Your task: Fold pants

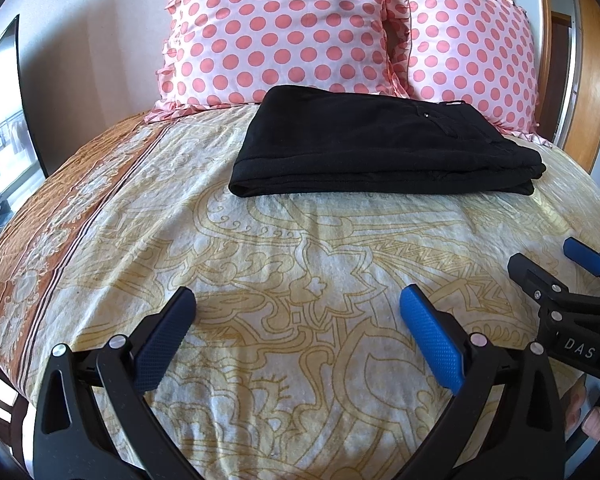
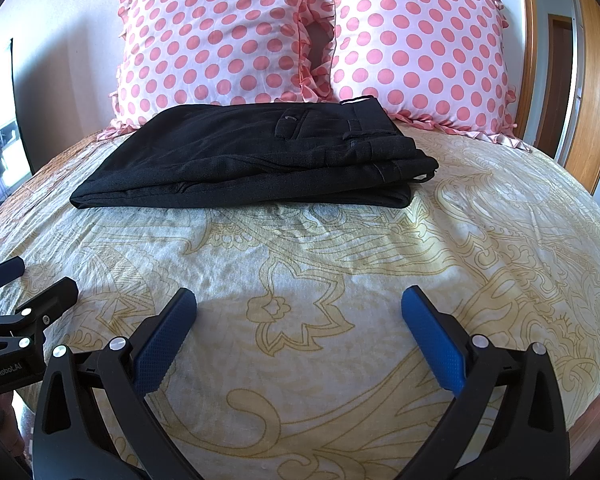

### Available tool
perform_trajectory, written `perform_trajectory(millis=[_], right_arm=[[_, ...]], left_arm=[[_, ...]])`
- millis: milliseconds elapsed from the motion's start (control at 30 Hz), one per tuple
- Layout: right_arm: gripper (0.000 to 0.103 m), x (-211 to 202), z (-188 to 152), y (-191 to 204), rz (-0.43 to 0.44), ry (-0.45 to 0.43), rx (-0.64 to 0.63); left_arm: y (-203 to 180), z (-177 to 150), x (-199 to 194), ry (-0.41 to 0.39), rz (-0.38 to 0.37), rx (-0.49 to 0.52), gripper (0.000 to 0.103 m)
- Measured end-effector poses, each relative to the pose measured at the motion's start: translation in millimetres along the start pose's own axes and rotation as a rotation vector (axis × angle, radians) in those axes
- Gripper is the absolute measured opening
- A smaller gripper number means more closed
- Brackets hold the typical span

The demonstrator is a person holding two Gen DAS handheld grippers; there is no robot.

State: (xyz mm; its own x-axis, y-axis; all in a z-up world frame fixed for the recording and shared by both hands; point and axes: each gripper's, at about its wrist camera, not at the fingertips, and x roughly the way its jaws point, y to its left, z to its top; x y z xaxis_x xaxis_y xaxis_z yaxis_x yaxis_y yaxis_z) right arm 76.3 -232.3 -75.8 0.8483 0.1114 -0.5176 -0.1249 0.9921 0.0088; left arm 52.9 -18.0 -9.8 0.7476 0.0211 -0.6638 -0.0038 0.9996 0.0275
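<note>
One pair of black pants is lying folded on the bed, just in front of two polka-dot pillows. Both grippers are hovering well short of it, nearer the bed's foot: the left gripper and the right gripper are each standing with jaws spread wide, holding nothing.

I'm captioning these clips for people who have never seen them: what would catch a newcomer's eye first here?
First, the two pink polka-dot pillows propped at the head of the bed. Just in front of them, the black pants lie folded in a neat stack on the yellow patterned bedspread. Nearest the cameras, the left gripper and right gripper are both open and empty over the bedspread.
</note>
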Motion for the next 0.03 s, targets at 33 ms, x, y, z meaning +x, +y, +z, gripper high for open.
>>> perform_trajectory(millis=[33], right_arm=[[0.102,0.0,0.0,0.0,0.000,0.000,0.000]], left_arm=[[0.4,0.6,0.2,0.004,-0.003,0.001,0.101]])
